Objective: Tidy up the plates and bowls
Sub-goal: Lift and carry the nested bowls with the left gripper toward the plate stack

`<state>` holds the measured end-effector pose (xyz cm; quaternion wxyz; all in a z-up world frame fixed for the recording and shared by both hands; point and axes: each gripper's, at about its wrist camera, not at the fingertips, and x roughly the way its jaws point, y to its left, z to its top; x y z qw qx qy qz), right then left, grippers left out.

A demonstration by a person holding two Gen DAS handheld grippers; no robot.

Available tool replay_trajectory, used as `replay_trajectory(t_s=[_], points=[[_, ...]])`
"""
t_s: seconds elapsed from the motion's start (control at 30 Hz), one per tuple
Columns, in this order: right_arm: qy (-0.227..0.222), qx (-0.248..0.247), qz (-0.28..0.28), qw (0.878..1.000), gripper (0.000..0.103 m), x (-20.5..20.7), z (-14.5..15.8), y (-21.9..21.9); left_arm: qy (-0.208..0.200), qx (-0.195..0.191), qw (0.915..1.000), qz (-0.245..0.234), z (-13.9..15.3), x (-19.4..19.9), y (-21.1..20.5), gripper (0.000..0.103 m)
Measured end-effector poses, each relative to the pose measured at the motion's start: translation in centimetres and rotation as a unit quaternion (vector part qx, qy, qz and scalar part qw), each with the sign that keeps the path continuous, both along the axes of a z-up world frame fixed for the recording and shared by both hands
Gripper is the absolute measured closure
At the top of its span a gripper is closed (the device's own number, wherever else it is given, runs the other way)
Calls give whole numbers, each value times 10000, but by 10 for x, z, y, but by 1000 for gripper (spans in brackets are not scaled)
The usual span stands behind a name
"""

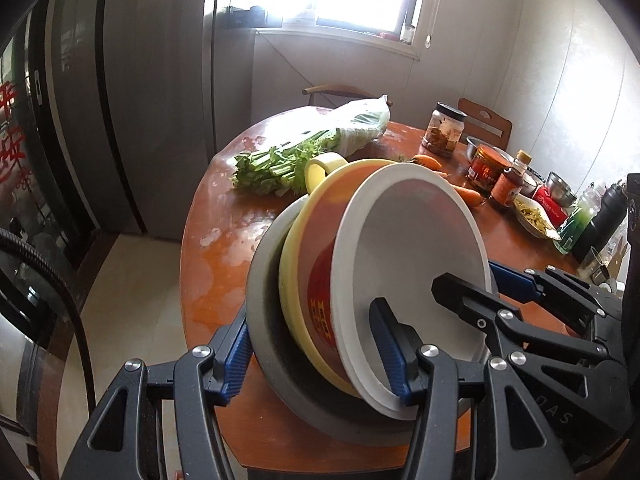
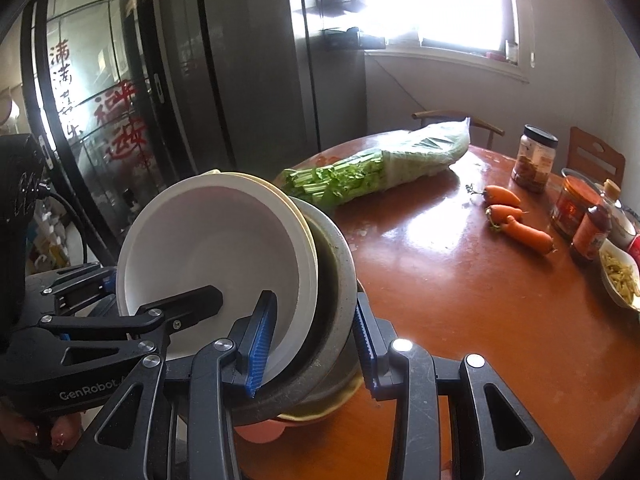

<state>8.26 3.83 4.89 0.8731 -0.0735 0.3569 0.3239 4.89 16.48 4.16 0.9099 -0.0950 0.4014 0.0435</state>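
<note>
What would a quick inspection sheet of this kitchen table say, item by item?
Surface: round brown table, glossy, pale scuffs.
Job's things: tilted stack, white plate foremost, yellow-and-red dish behind, grey bowl at the back.
Clutter: bagged celery, three carrots, jars, sauce bottle, tape roll.
Grippers: left tool and right tool both clamp the stack, one finger inside the plate, one behind the bowl.
Cables: black cable, left edge.
Surroundings: bright window, glass door with red lettering, wooden chairs.
</note>
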Motion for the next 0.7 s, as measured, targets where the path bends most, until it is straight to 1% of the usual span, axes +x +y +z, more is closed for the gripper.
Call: replay_trajectory(t_s=[0.17, 0.43, 0.57, 0.7], points=[[9, -123, -4, 9999, 64, 0, -6, 2, 30, -92, 10000, -18, -7, 1, 2, 47], [130, -279, -68, 9995, 64, 0, -21, -3, 231, -163, 9996, -54, -27, 6, -6, 47], [199, -364, -104, 9991, 64, 1, -31, -5, 311, -149, 9994, -41, -36, 8, -8, 48], [151, -489, -147, 9986, 64, -1, -38, -2, 391, -12, 9992, 29, -43, 10, -11, 49]])
